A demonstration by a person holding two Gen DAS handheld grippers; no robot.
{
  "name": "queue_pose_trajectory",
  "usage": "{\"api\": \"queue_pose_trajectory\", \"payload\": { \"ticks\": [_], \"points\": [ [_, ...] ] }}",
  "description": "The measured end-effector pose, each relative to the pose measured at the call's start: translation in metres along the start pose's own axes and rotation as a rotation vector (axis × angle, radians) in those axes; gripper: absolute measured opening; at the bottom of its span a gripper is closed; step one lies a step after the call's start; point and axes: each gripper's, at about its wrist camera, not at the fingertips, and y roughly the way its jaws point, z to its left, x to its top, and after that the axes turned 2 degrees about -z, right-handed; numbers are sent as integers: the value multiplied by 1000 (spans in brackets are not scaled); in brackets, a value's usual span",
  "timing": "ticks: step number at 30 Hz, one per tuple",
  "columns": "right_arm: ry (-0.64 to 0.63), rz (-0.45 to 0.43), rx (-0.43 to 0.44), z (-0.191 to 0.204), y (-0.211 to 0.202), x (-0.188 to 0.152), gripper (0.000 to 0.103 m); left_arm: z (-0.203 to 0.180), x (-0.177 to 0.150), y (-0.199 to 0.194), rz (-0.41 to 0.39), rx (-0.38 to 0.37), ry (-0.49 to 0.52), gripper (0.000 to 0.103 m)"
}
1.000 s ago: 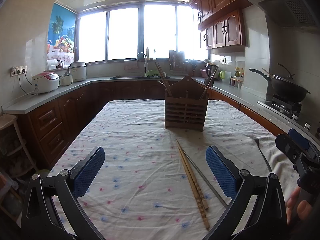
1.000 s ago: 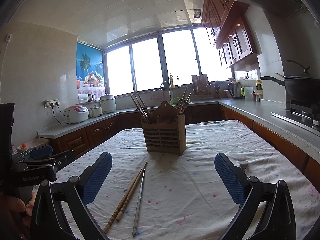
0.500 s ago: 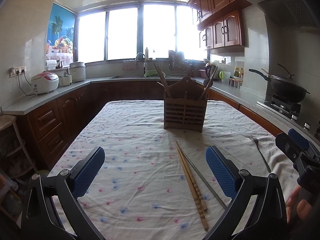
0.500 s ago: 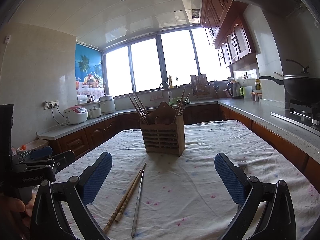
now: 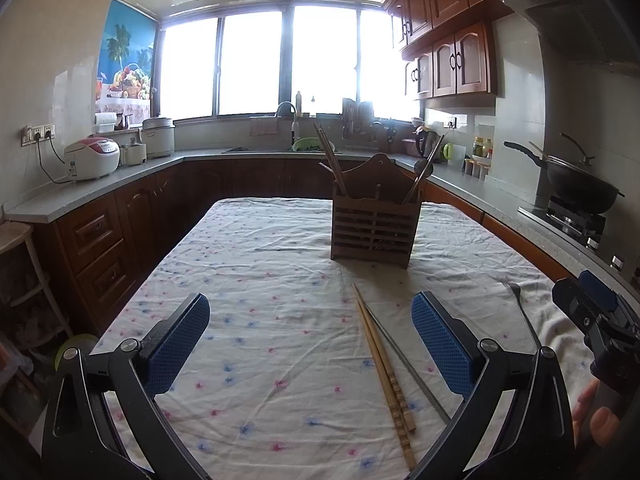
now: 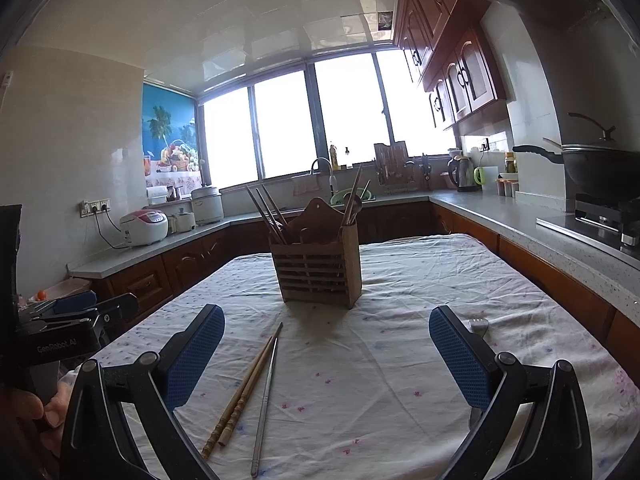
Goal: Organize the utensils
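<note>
**Both grippers poised, nothing picked up yet**

Over the last second almost nothing has shifted: the slatted brown wooden utensil holder [image 5: 374, 222] sits a touch lower in the left wrist view than it did, and the loose pieces lie just as they did. I read that as a small settling of aim before a first reach, with the sorting of the loose pieces not yet begun.

The left gripper [image 5: 310, 346] hovers over the cloth with its jaws wide and empty; the right gripper [image 6: 326, 354] is the same, spread wide and holding nothing (its blue pads are dimpled rubber).

On the crumpled white tablecloth with small pink and blue flowers [image 5: 260, 264] lie a pair of pale bamboo chopsticks with ringed ends [image 5: 384, 368], side by side and touching. Just beside them is a thin, smooth grey metal chopstick [image 5: 406, 364], angled slightly away. A slender metal fork [image 6: 478, 325] rests well apart, partly behind the right pad. The holder already carries several upright dark sticks.
</note>
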Motion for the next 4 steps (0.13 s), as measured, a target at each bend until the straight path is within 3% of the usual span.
{"api": "queue_pose_trajectory", "payload": {
  "ticks": [4],
  "points": [
    [5, 12, -1, -1, 3, 2, 103, 0, 1, 1, -1, 4, 0, 103]
  ]
}}
